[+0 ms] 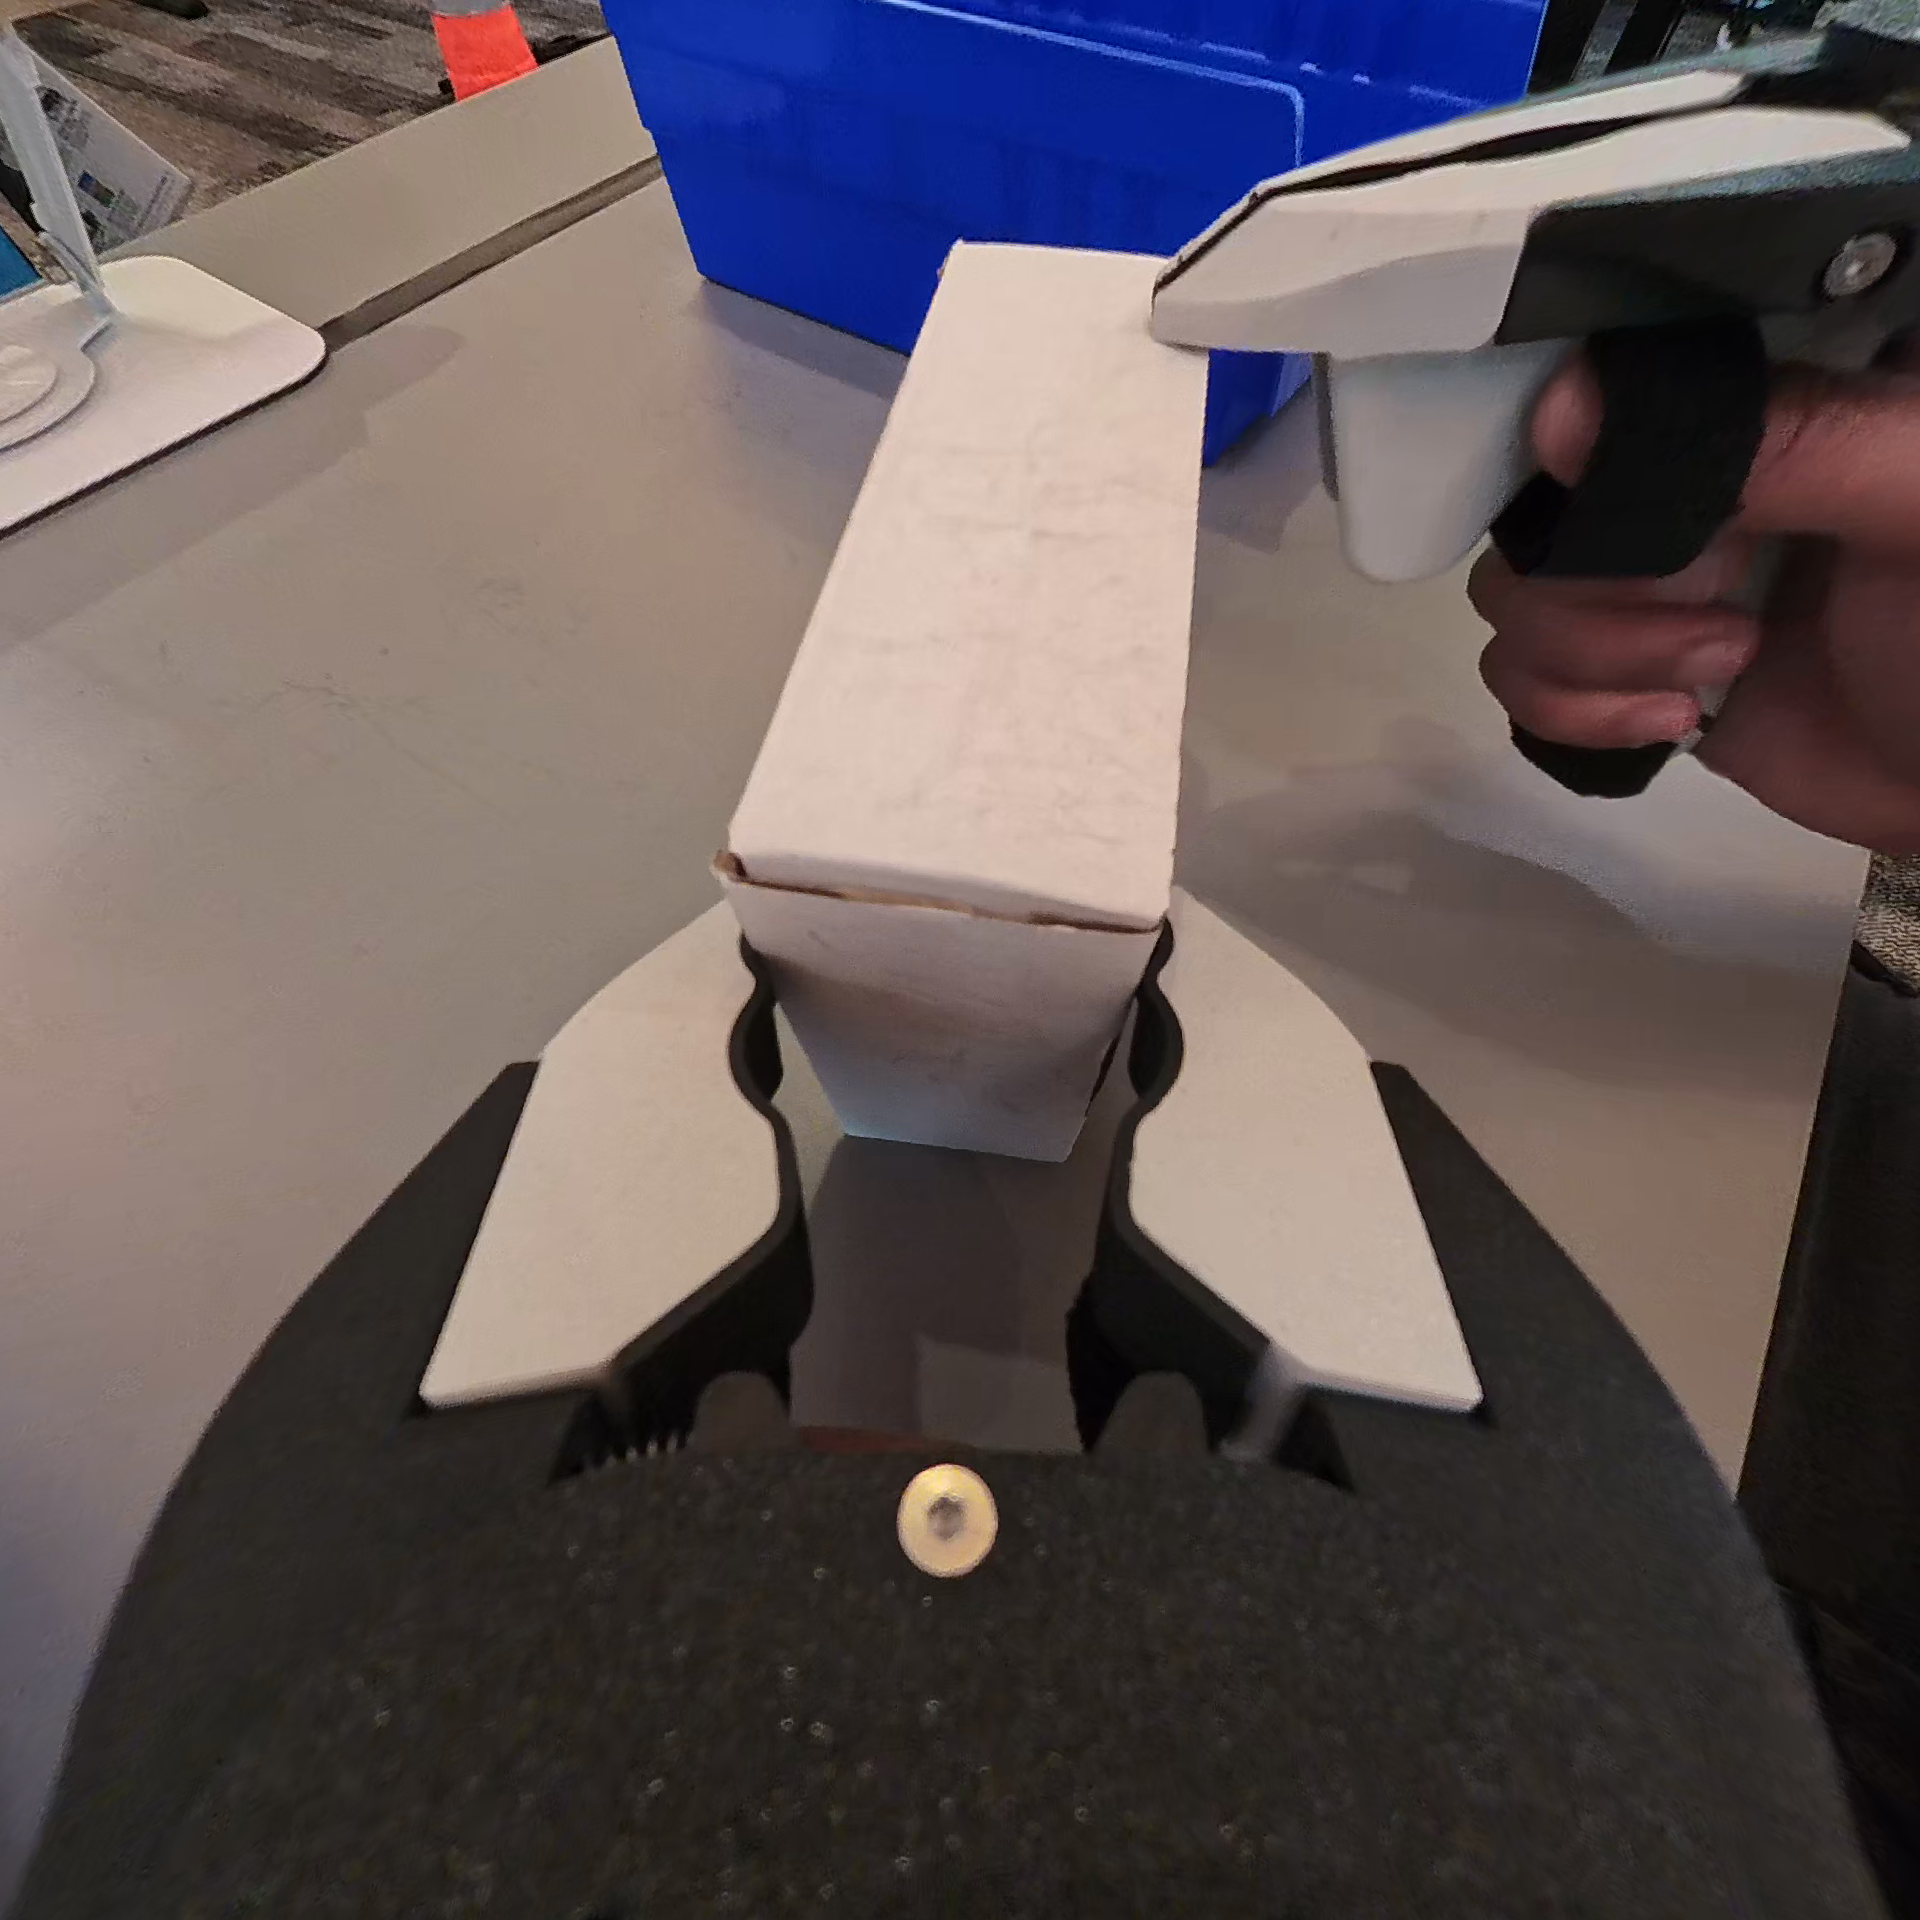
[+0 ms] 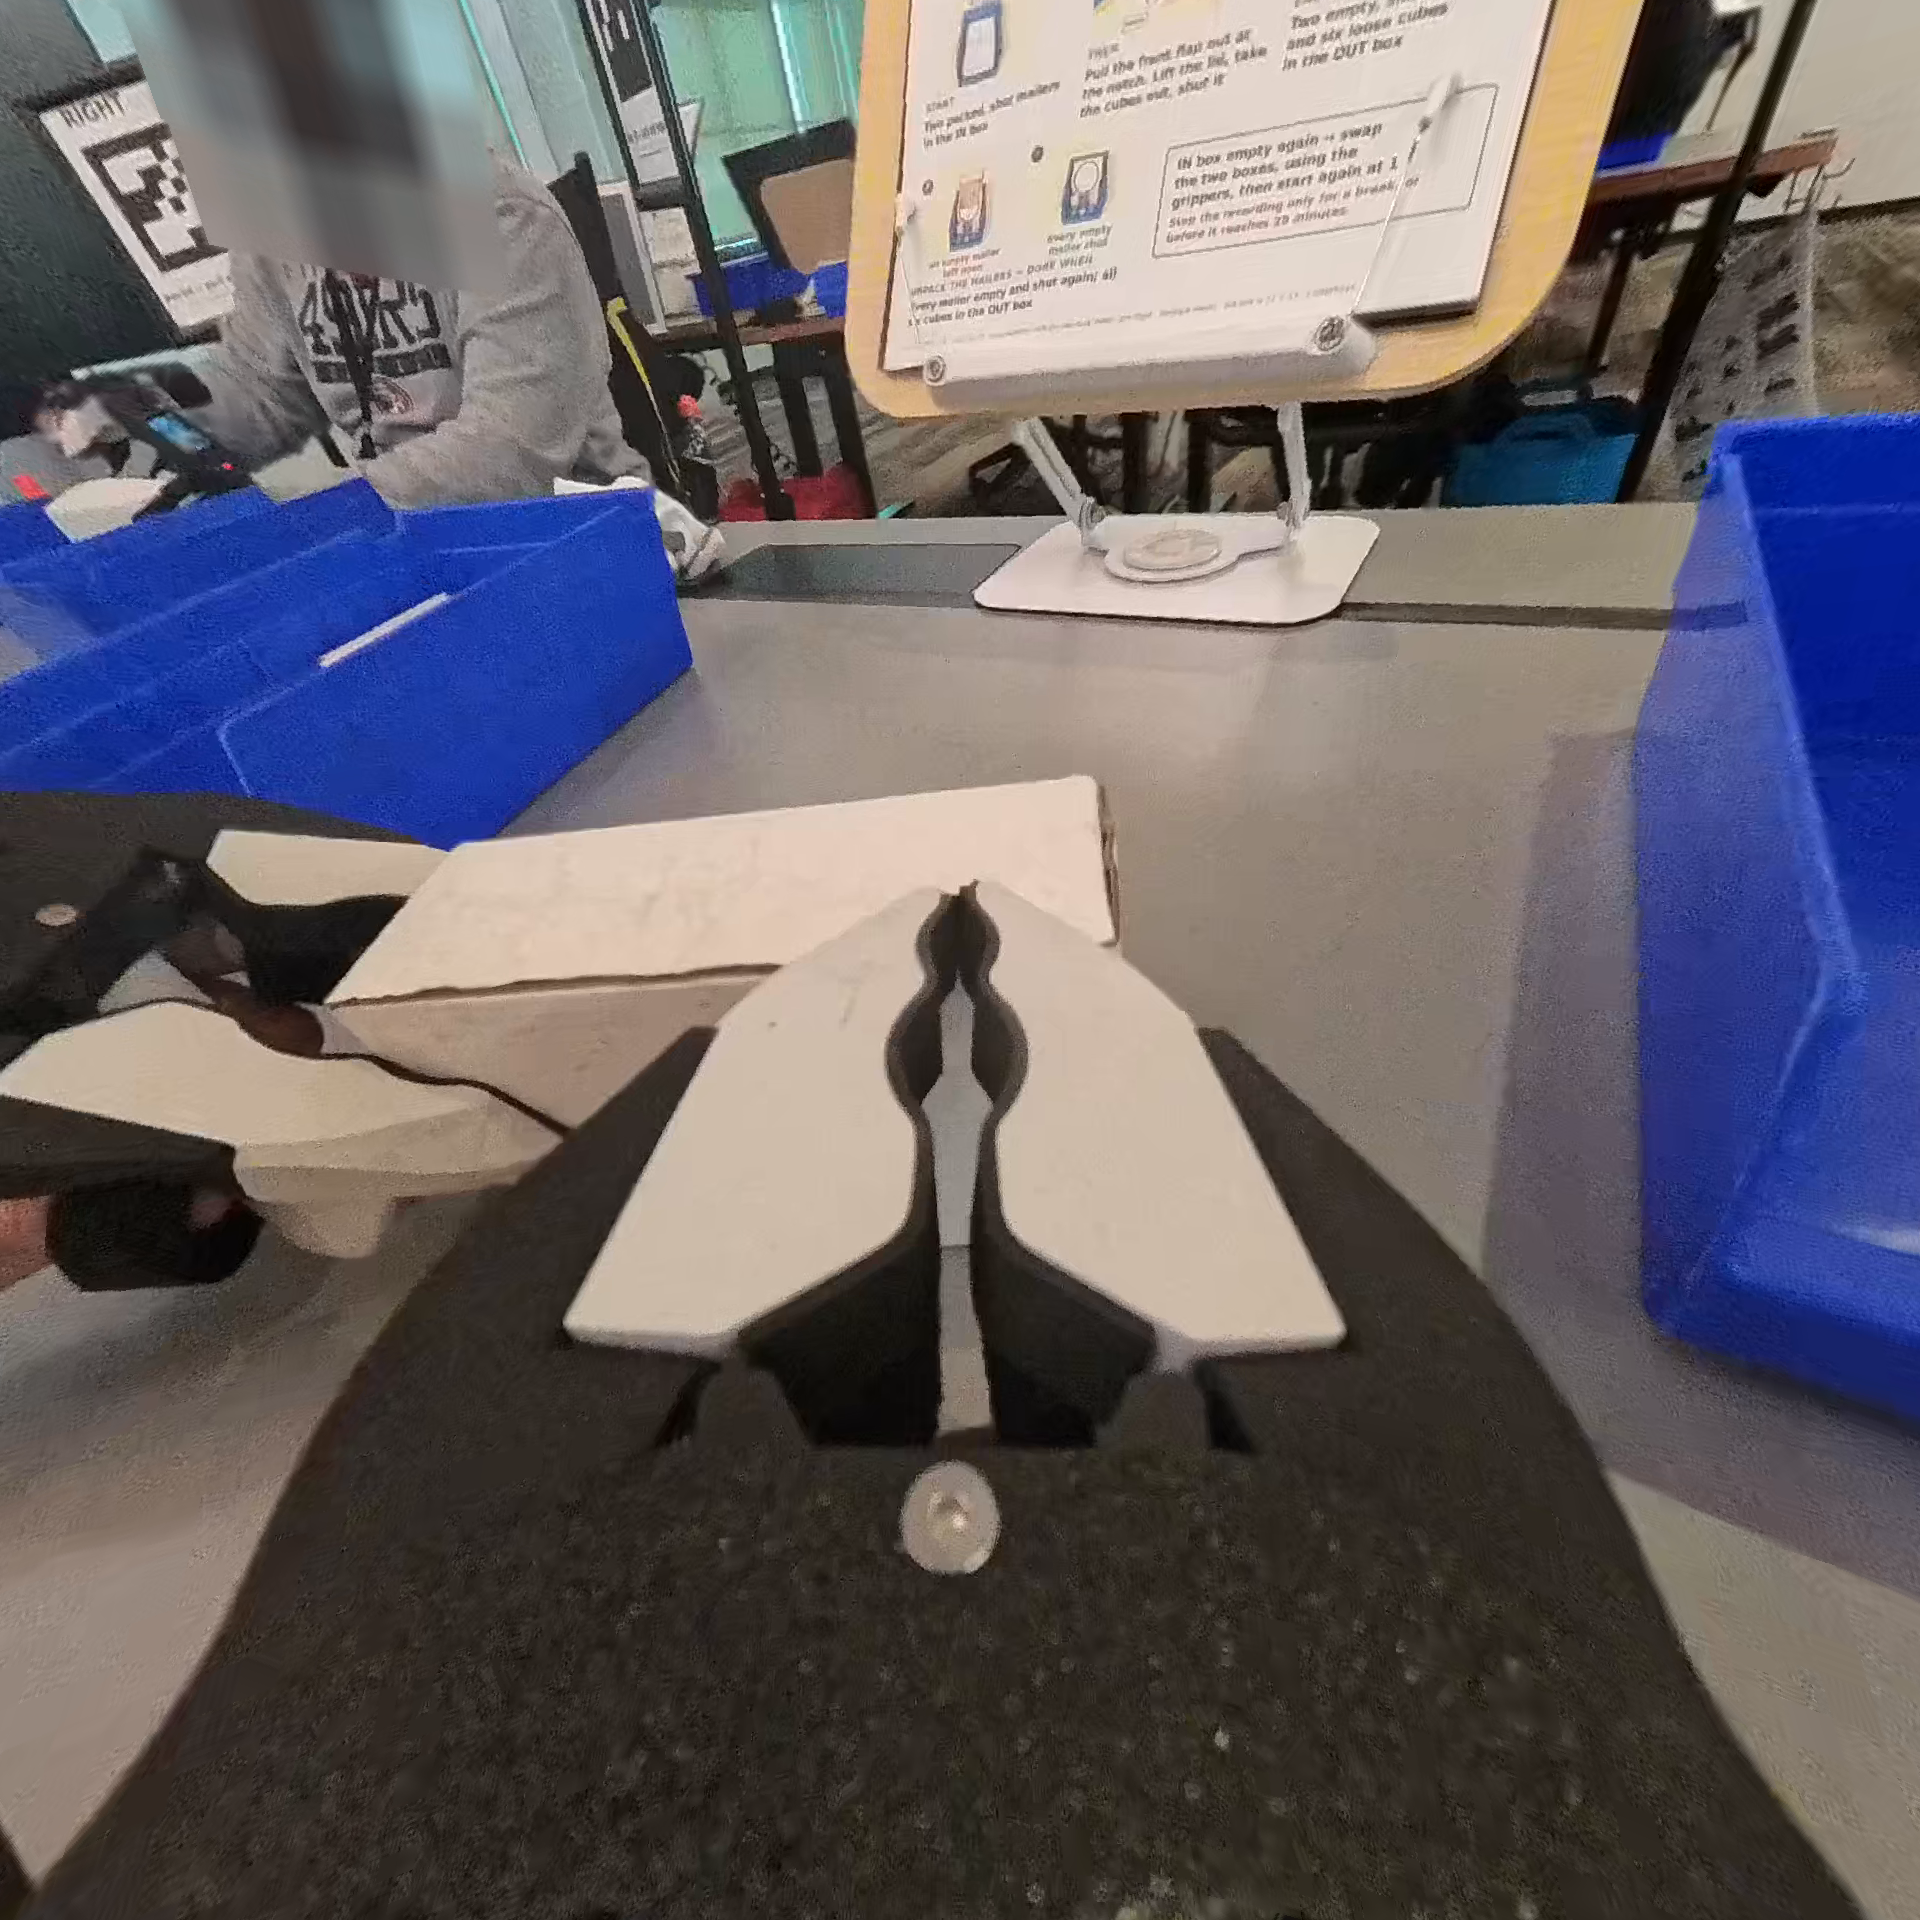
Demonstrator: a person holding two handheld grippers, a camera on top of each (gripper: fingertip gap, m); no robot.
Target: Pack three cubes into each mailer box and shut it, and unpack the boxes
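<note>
A white mailer box (image 1: pixel 997 623) lies lengthwise on the grey table with its lid down. My left gripper (image 1: pixel 954 940) is shut on the box's near end, one finger on each side. My right gripper (image 1: pixel 1169 301) is shut and empty, and its tip rests on the far right corner of the lid. In the right wrist view the shut right gripper (image 2: pixel 966 896) sits over the box top (image 2: pixel 644 894), and the left gripper (image 2: pixel 390 987) clamps the box end at the left. No cubes are in view.
A blue bin (image 1: pixel 935 156) stands just beyond the box; it also shows in the right wrist view (image 2: pixel 447 707) at the left. Another blue bin (image 2: pixel 1787 883) stands at the right. An instruction board on a white stand (image 2: pixel 1174 582) is at the table's back. A person sits beyond. Across from one pair of fingers to the other is roughly 11 centimeters.
</note>
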